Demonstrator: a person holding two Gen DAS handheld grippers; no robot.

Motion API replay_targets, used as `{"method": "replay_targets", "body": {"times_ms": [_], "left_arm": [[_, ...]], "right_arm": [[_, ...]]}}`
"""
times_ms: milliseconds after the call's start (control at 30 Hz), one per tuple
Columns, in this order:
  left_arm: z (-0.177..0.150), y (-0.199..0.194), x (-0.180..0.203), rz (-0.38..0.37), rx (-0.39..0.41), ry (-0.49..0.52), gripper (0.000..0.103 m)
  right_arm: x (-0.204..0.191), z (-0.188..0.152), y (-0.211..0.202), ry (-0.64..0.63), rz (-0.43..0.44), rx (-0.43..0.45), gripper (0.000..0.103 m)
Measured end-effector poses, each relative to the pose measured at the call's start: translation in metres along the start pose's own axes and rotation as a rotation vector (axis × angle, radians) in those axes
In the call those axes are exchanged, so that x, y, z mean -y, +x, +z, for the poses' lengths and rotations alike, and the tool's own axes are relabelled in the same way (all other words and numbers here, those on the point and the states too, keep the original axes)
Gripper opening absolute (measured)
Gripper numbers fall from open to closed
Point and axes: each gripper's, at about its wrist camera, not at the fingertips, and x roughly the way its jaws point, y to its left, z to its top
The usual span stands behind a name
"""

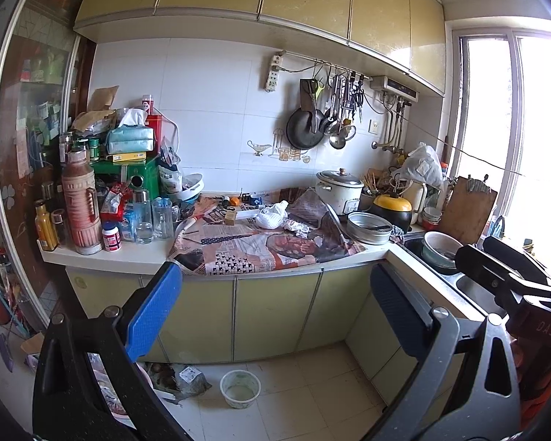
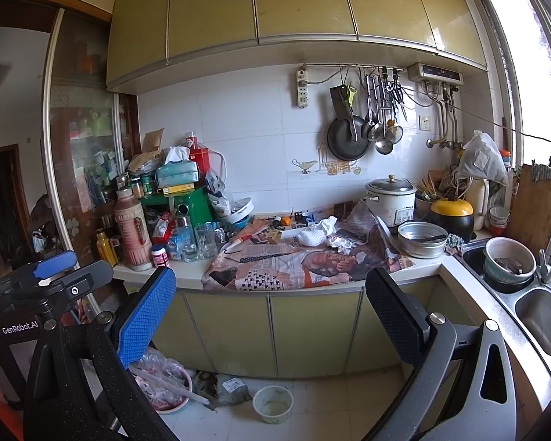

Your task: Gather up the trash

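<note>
My left gripper (image 1: pixel 275 316) fills the bottom of its frame, fingers spread wide with nothing between them; my right gripper (image 2: pixel 272 316) is the same, wide open and empty, low in its own view. Both hang well short of the counter, so I judge I am only at the approach.

On the floor, bottom centre, sits a paper cup (image 1: pixel 239 388), with a grey packet (image 1: pixel 191 382) just left of it against the cabinet doors. The right view also shows a pink basin (image 2: pixel 167 391) of plastic scraps at lower left.

Further in, mid-frame, newspaper (image 1: pixel 260 246) covers the counter (image 1: pixel 128 253), and on it lie crumpled white wads (image 1: pixel 275 217), the clearest trash up there.

To do this well, I would take the wads first: bring one gripper down from above, centre the fingers over the bulk, and close gently so the paper below does not drag. The steel pan (image 1: pixel 369 228) stands near on the right, so I would keep clear of it.
</note>
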Motion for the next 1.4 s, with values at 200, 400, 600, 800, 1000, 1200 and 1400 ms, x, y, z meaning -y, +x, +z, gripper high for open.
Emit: {"method": "replay_targets", "body": {"times_ms": [200,400,600,800,1000,1200,1400], "left_arm": [[0.001,0.0,-0.001,-0.002,-0.002,-0.001,0.103],[-0.001,0.0,-0.004,-0.003,-0.004,-0.003,0.103],[0.0,0.0,0.001,0.0,-0.001,-0.003,0.103],[0.0,0.001,0.001,0.003,-0.001,-0.003,0.103],[-0.002,0.001,0.001,0.003,-0.001,-0.002,0.103],[-0.006,0.003,0.001,0.0,-0.003,-0.002,0.103],[-0.008,0.012,0.004,-0.005,-0.019,0.003,0.103]], "right_arm": [[-0.002,0.0,0.0,-0.001,0.001,-0.003,0.103],[-0.005,0.0,0.0,-0.001,0.002,-0.004,0.103],[-0.005,-0.001,0.0,0.0,0.002,-0.005,0.103],[-0.004,-0.001,0.0,0.0,0.003,-0.004,0.103],[-0.004,-0.001,0.0,0.0,0.001,-0.006,0.103],[-0.002,-0.002,0.001,0.006,0.0,-0.01,0.103],[0.008,-0.008,0.006,0.025,-0.007,-0.024,0.103]]}}
